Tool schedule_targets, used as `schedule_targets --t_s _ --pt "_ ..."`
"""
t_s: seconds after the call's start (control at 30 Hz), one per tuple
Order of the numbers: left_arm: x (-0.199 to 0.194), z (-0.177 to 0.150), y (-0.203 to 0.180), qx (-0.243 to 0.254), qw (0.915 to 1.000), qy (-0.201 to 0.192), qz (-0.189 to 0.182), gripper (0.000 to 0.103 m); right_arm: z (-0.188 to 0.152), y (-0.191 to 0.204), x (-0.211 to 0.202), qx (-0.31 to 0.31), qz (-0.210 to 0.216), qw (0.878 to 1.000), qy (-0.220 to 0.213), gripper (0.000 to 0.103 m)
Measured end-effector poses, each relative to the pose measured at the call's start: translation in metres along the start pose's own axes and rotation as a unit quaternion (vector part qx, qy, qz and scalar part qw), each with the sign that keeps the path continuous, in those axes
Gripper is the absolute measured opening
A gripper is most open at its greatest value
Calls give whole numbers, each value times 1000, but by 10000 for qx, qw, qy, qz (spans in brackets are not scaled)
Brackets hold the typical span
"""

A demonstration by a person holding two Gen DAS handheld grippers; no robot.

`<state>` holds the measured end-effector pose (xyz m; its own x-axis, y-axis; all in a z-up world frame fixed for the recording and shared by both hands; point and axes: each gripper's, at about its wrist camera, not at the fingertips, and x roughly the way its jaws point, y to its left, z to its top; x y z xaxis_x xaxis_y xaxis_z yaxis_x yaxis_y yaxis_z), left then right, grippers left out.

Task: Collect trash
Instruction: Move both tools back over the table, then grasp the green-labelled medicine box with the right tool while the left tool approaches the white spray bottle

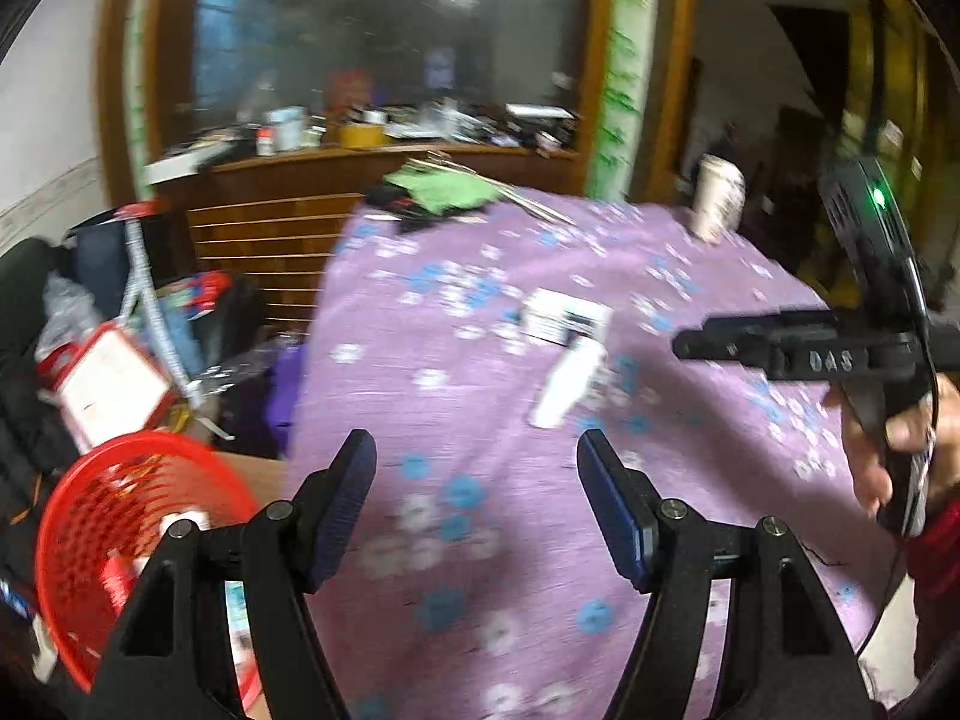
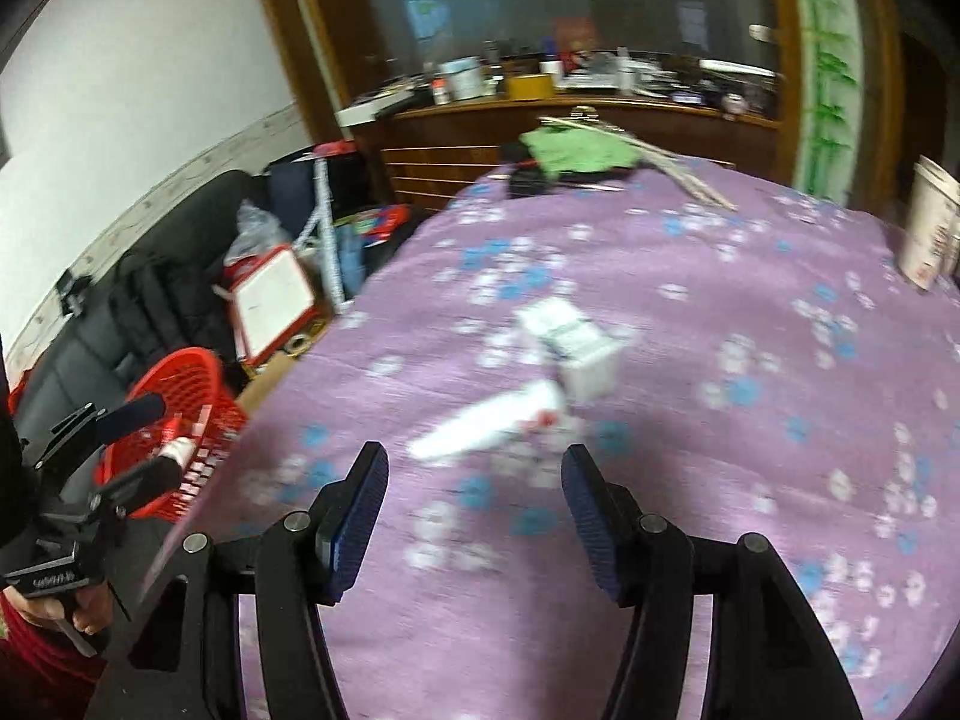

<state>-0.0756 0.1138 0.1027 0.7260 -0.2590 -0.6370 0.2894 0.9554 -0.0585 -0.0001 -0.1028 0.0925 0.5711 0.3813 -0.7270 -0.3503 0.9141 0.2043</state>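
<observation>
The left gripper (image 1: 474,456) hangs over the near part of a table spread with a purple flowered cloth (image 1: 456,372); its blue-padded fingers (image 1: 354,504) stand well apart with only cloth between them, holding nothing. The right gripper (image 2: 474,468) hovers over the same cloth, its jaws likewise spread and empty. In the left wrist view the right gripper also shows side-on at the right edge, gripped by a hand (image 1: 894,450).

Off the table's left edge, low beside it, sits a red mesh basket (image 1: 102,516). Inside it lie a few light-coloured pieces, one white with a red band (image 2: 177,450); blur hides what they are.

Just beyond the right gripper's fingertips lies a white tube-like bottle (image 2: 480,420), flat on the cloth. It is elongated and plain white with a small red mark near one end. In the right wrist view its long axis runs diagonally, from lower left up to the right, where it ends close against a small white box (image 2: 576,342); whether the two touch cannot be told. The box has a darker printed band on one face and rests on the cloth near the table's middle.

Farther off, at the right edge, a tall paper cup (image 1: 717,198) stands upright. At the far end lie a green cloth (image 2: 570,150) over dark items and some thin pale sticks (image 2: 678,171). Behind the table stands a cluttered wooden counter (image 2: 540,108).
</observation>
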Motion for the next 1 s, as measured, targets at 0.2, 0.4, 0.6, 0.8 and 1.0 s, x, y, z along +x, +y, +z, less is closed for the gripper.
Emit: schedule_targets --t_s 0.2,0.4,0.6,0.8,1.0 --pt "33 16 -34 292 9984 314 -375 69 19 -31 19 -113 -254 9993 251 66" --pt "53 24 -35 276 9981 446 -337 69 49 -41 66 -235 -288 9984 437 66" --pt "69 26 -27 239 9975 618 -251 69 69 -37 118 -412 -296 9958 756 66" --pt "75 32 -20 232 9973 649 -245 69 69 -32 150 -612 -493 9912 1068 48" --pt "91 40 -28 354 9956 742 -453 69 60 -52 135 -146 -451 9946 927 37"
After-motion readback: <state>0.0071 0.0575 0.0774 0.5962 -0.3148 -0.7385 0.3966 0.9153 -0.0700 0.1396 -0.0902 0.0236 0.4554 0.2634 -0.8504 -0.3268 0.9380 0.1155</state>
